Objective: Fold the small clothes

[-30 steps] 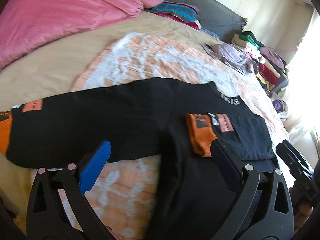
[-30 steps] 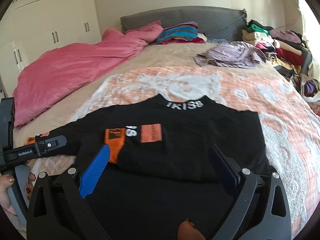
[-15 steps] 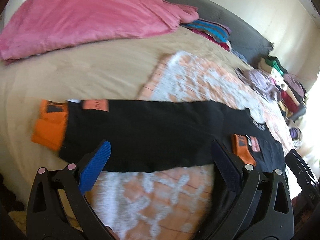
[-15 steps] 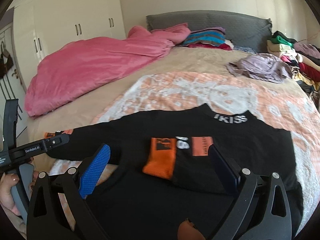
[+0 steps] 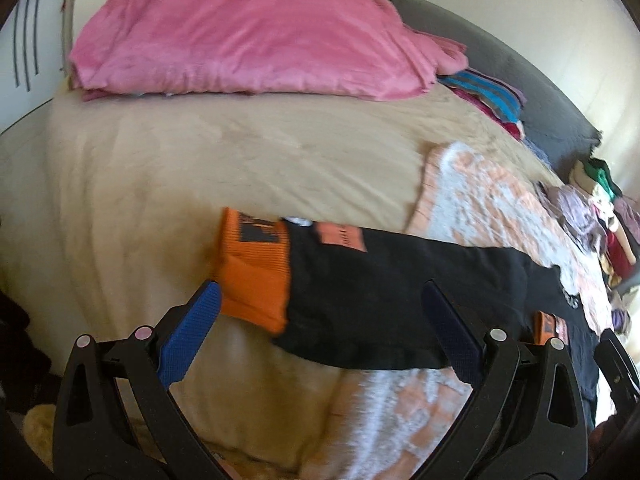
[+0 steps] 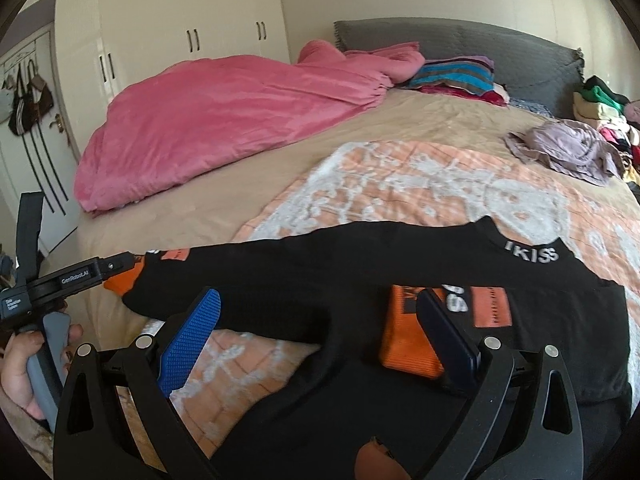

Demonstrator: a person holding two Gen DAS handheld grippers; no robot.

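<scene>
Black fabric with orange cuffs makes up the long-sleeved top (image 6: pixel 400 280), which is spread flat on a peach-and-white patterned blanket (image 6: pixel 400 184) over the tan bedspread (image 5: pixel 240 152). One sleeve (image 5: pixel 400 280) is stretched straight out sideways past the blanket's edge, so that its orange cuff (image 5: pixel 256 272) is laid on the bare bedspread. The other sleeve is folded across the chest, its orange cuff (image 6: pixel 404 332) being seen just below the white lettering on the collar (image 6: pixel 532 254).

The left gripper (image 5: pixel 320 336) is held spread wide above the outstretched sleeve, near the cuff end, with nothing between its blue pads (image 5: pixel 188 340); whether the cloth is touched cannot be told, and the left wrist view is blurred. In the right wrist view this gripper is seen from the side at the sleeve's end, its handle clasped by a hand (image 6: pixel 24 372).

The right gripper (image 6: pixel 320 336) is likewise held wide apart and empty over the body of the top, with the folded cuff just behind one of its fingers (image 6: pixel 444 332).

A pink duvet (image 6: pixel 224 120) is heaped on the far side of the bed, and piles of clothes (image 6: pixel 560 148) are stacked near the grey headboard (image 6: pixel 460 44).
</scene>
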